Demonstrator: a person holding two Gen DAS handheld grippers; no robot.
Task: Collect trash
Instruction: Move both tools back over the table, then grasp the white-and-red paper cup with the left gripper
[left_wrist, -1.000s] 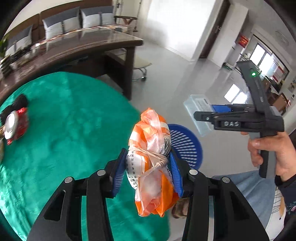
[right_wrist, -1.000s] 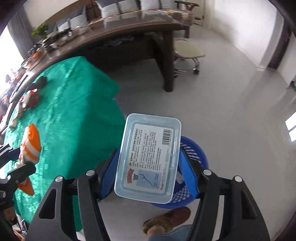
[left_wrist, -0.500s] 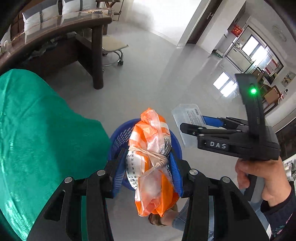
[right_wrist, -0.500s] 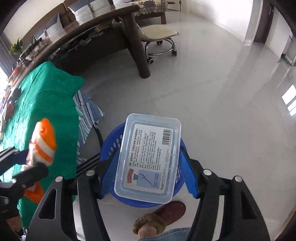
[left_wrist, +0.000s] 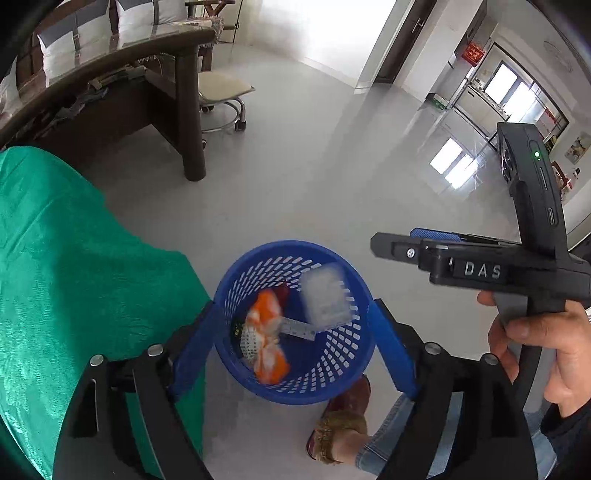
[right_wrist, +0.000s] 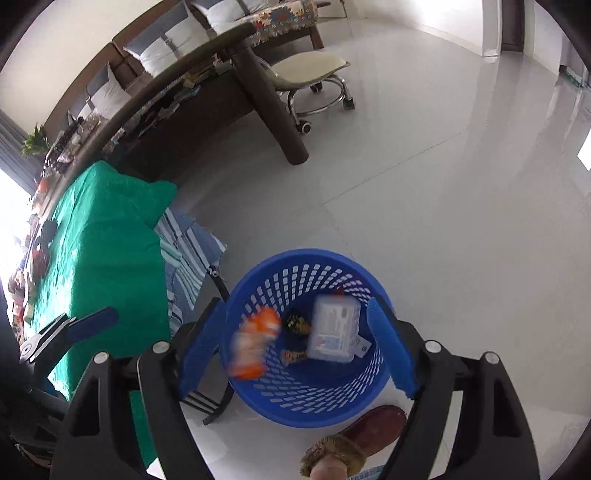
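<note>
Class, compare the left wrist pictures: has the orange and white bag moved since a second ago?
Yes. The orange and white bag has left the left gripper, whose jaws are opening, and dropped into the blue basket on the floor, blurred by motion.

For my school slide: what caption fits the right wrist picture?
Orange bag and clear box tumble into the blue basket.

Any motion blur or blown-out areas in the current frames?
Left wrist view: orange bag and clear box smear inside the blue basket; doorway at top is blown out. Right wrist view: bag blurs most, box slightly; window at the left edge is overexposed. Both show fisheye bending and dark corners.
</note>
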